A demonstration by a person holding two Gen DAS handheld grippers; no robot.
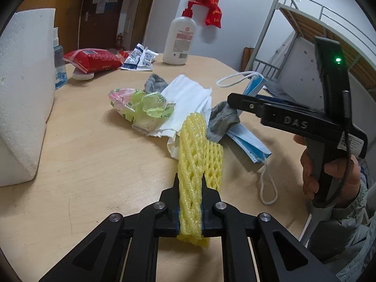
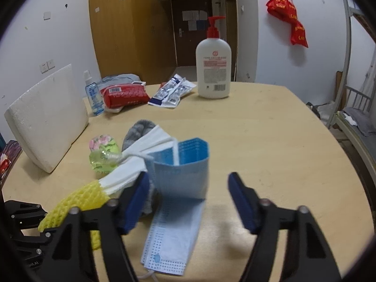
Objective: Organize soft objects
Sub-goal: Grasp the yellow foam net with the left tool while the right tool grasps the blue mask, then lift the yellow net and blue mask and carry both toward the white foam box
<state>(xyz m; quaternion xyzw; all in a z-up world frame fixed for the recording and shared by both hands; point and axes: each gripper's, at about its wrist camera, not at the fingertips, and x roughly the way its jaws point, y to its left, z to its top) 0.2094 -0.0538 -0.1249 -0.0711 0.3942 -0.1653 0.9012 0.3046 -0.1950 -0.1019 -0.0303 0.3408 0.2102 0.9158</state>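
The left claw (image 1: pixel 190 183) is clamped on a yellow foam net (image 1: pixel 191 162). The right claw (image 2: pixel 188 202) gapes wide and holds nothing, poised above a blue face mask (image 2: pixel 178 188) on the tabletop (image 2: pixel 270 141).

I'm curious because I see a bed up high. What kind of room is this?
Probably a dorm room. There's a metal bunk bed by the wall, a wooden wardrobe beside a door, and a table with everyday stuff like a lotion bottle.

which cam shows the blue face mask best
The right wrist view: the blue face mask lies unobstructed and centred between the open right gripper fingers. In the left wrist view the mask is off to the side, partly under a grey sock.
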